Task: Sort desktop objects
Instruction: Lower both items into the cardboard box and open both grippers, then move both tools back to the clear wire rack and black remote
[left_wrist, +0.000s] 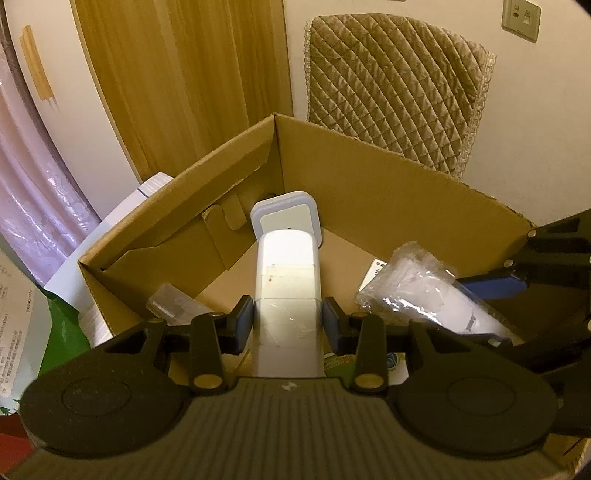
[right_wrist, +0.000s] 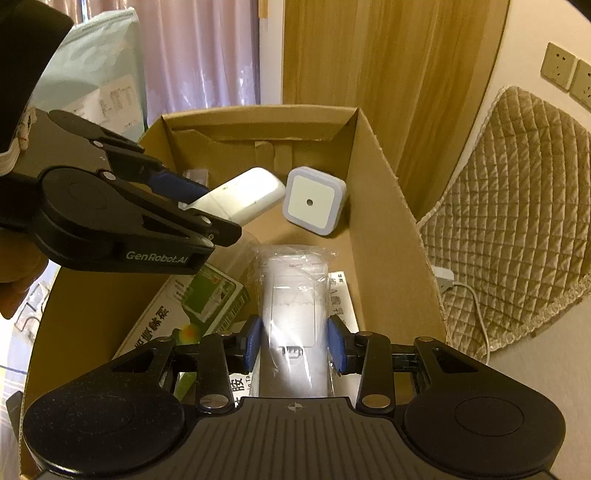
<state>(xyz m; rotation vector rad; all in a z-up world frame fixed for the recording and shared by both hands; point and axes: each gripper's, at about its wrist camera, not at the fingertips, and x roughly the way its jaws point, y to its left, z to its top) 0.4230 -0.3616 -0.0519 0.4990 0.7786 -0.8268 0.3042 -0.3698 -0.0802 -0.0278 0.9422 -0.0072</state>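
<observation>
Inside the corrugated cardboard box (left_wrist: 369, 192), the left gripper (left_wrist: 287, 320) pinches a smooth white rounded bar (left_wrist: 286, 280) between its blue pads, jaws narrowed on it. The right gripper (right_wrist: 295, 343) clamps a white item in crinkly clear plastic (right_wrist: 293, 295) — contents hard to make out. At 12 o'clock, a square night light (right_wrist: 314, 199) leans against the wall.

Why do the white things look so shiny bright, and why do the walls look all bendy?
Left wrist view: the white case held by the left gripper is washed out by glare, and the cardboard box edges bow from the fisheye lens. Right wrist view: the plastic-wrapped white item in the right gripper glares too, the picture corners go dark, and the room light is warm yellow.
</observation>
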